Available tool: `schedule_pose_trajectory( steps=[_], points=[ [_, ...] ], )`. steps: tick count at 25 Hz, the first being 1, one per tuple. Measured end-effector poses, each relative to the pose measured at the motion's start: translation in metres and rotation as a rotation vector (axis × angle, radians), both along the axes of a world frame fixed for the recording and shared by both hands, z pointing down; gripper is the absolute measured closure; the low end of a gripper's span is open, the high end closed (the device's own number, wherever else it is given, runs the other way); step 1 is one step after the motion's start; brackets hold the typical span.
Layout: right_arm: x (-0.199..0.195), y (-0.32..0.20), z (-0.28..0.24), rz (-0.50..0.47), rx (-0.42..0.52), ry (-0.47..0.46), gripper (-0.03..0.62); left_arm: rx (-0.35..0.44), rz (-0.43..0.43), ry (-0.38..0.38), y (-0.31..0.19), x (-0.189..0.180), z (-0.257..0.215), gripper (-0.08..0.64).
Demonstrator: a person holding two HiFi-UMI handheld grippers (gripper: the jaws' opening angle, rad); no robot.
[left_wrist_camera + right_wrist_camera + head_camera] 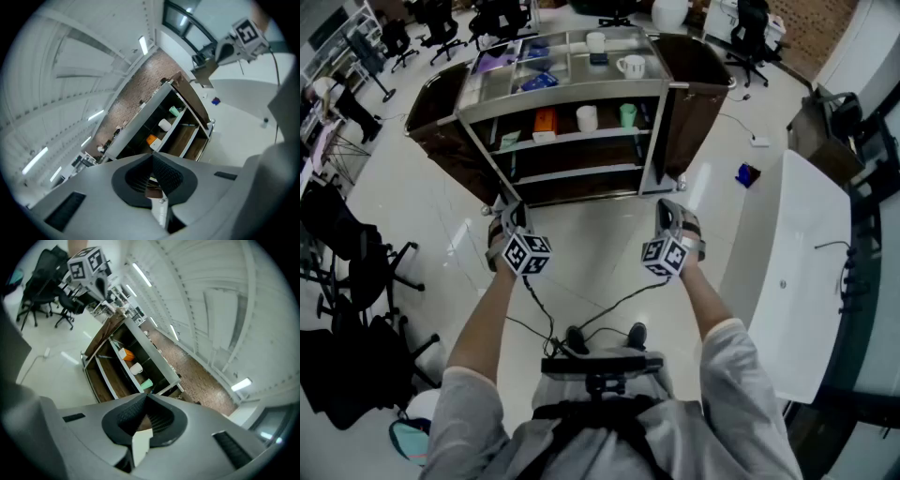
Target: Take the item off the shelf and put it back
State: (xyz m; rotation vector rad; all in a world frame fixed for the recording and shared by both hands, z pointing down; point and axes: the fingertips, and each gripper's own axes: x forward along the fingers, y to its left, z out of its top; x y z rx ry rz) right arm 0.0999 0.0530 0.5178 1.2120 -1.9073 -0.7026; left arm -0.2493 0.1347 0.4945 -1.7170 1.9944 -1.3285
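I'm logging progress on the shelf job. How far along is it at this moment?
Done: nothing that shows. The orange box, white cup and green cup all stand on the cart shelf. In hand: nothing. The left gripper and right gripper are both shut and empty, held short of the cart. Left: reach in, take an item off, then put it back.

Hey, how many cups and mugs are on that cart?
4. On the cart top: a white cup at the rear and a white mug. On the upper shelf: a second white cup and a green cup. The dark lower shelves may hide more.
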Motion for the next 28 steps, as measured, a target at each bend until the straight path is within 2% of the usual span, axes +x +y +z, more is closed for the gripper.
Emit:
schedule_pose_trajectory(
  steps=[3, 6, 8, 10, 15, 21, 28],
  points=[
    [-0.006, 0.011, 0.003, 0.004, -0.162, -0.332, 0.583, 0.053, -0.022, 0.308, 0.006, 0.015, 0.002, 0.553],
    [-0.010, 0.027, -0.008, 0.011, -0.309, -0.673, 0.583, 0.107, 0.011, 0.587, 0.012, 0.040, -0.003, 0.554],
    [-0.008, 0.033, -0.014, 0.021, -0.350, -0.809, 0.583, 0.134, 0.040, 0.720, 0.016, 0.057, -0.007, 0.554],
    [-0.002, 0.035, -0.015, 0.045, -0.372, -0.884, 0.583, 0.153, 0.056, 0.797, 0.019, 0.070, -0.008, 0.554],
    [0.016, 0.032, -0.016, 0.076, -0.394, -0.978, 0.583, 0.188, 0.007, 0.864, 0.019, 0.087, -0.010, 0.554],
    [0.037, 0.032, -0.025, 0.041, -0.409, -0.943, 0.583, 0.213, -0.035, 0.876, 0.019, 0.109, -0.019, 0.554],
    [0.059, 0.021, -0.022, 0.001, -0.417, -0.907, 0.583, 0.216, -0.026, 0.846, 0.009, 0.142, -0.032, 0.554]
  ],
)
